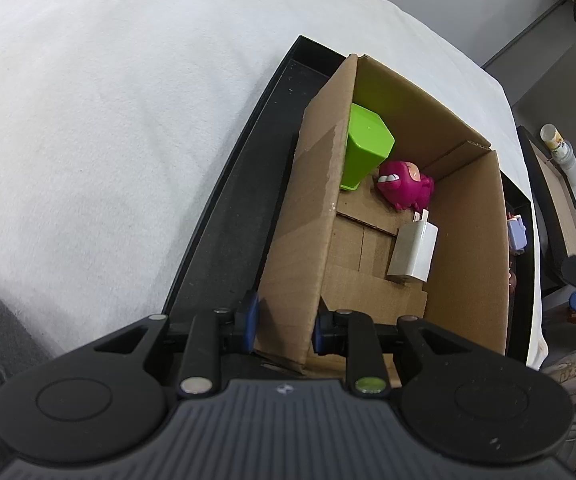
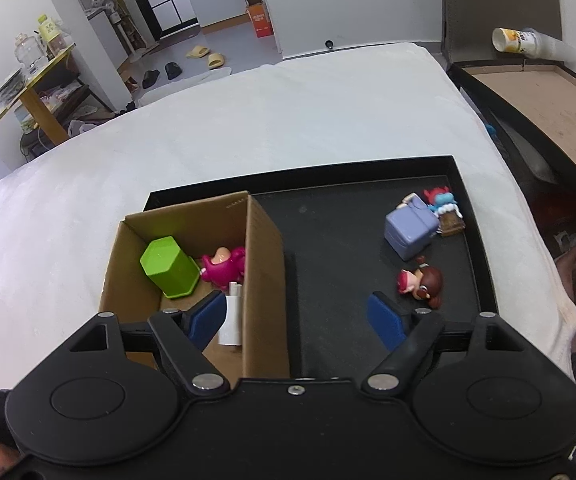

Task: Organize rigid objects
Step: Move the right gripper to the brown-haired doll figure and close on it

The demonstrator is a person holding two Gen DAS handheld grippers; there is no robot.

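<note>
The left gripper (image 1: 284,326) had its jaws pinching the near wall of the cardboard box (image 1: 307,216), which stood at the left end of a black tray (image 2: 472,240) on a white bed (image 2: 288,112). The right gripper (image 2: 295,316) hung with its jaws spread and empty astride the box's right wall, just above a white charger (image 2: 232,316) lying inside. Farther in the box, toward eleven o'clock, sat a green cup (image 2: 170,266) and a pink toy (image 2: 226,266); on the tray toward one o'clock lay a brown-haired figurine (image 2: 423,282), a lilac block (image 2: 409,228) and a small blue-and-red figure (image 2: 443,204).
</note>
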